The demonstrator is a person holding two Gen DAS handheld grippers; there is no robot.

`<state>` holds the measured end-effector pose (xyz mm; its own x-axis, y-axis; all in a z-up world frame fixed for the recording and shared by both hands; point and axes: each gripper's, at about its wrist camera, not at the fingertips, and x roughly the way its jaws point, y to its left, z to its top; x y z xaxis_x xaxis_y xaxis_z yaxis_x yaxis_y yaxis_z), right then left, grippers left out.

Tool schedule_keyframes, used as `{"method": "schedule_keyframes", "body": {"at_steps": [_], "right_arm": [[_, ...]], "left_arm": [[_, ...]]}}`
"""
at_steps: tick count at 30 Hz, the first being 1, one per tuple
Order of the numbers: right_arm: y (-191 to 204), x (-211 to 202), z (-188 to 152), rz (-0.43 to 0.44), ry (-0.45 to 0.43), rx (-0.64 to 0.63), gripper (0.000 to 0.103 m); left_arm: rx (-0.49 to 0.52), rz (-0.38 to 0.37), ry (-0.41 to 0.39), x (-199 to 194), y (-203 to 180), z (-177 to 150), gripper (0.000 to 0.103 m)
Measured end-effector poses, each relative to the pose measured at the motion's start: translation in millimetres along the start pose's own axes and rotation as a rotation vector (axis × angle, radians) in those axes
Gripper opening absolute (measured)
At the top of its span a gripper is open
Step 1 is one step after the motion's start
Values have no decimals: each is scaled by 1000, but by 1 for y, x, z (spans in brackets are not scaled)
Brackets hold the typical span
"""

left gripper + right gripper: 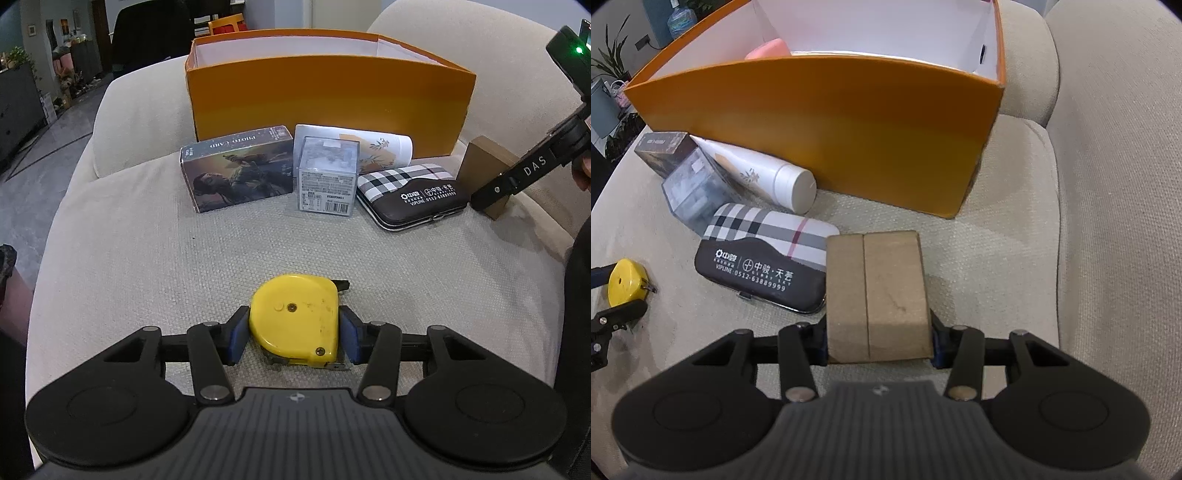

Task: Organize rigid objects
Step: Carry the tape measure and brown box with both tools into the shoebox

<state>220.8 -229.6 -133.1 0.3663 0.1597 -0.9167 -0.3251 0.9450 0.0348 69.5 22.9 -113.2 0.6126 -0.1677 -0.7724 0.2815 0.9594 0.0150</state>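
Tape measure (295, 317): scuffed yellow plastic, metal screws. Brown box (882, 295): matt kraft cardboard. Orange box (328, 99): smooth card, white inside. Sofa cushion (166, 258): coarse woven beige cloth. Bottle (775, 177): glossy white plastic.

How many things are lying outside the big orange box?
6: tape measure in left gripper, brown box in right gripper, photo card box, clear cube, white bottle, plaid case.
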Motion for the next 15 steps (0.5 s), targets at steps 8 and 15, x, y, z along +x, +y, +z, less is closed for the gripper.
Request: {"method": "schedule_keyframes", "body": {"at_steps": [8, 15], "right_arm": [[-1, -15, -4, 9, -27, -3, 45], [0, -51, 6, 24, -101, -4, 45]], "left_arm": [[14, -8, -57, -23, 1, 18, 57], [63, -18, -132, -43, 0, 59, 57]]}}
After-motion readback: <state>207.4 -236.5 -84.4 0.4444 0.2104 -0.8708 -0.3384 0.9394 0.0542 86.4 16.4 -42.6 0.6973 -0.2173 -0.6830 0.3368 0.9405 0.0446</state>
